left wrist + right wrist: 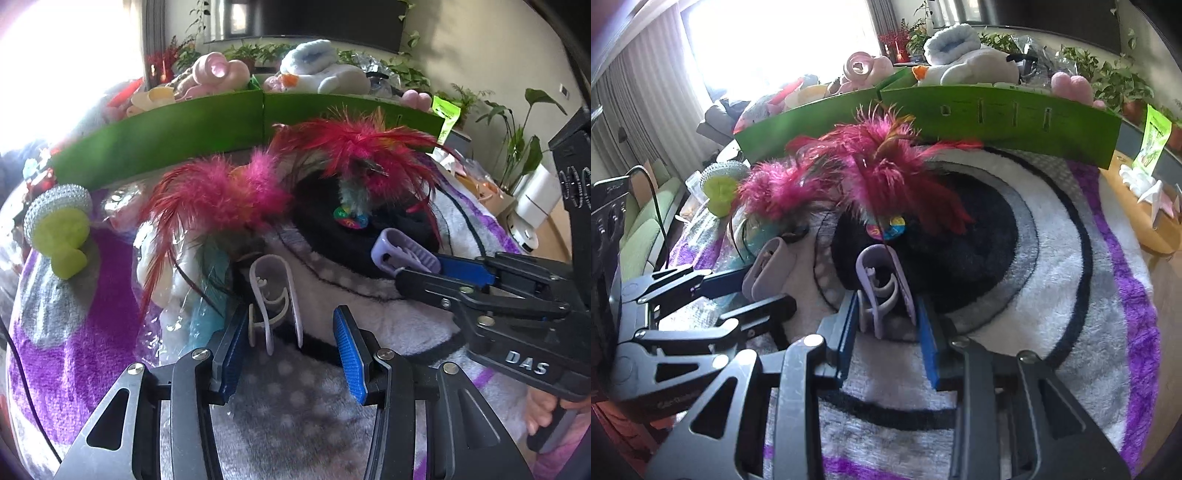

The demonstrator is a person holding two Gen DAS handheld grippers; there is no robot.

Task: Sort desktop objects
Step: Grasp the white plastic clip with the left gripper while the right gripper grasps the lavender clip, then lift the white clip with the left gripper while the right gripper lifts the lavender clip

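— Lilac clip [882, 284] is pinched between the right gripper's [886, 317] pads, low over the fleece blanket [1052, 295].
— And the left gripper [291, 325]?
— Jaws apart around the pale clip [273, 295], only one pad touching. Closing off-centre could flick it into the feather teaser [221, 195] just beyond, short of the green box [166, 144].

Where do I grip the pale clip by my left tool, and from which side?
By its two long legs, from the near side, where the left tool straddles the pale clip. The legs run toward the tool, outer faces to the pads; the rounded end points away.
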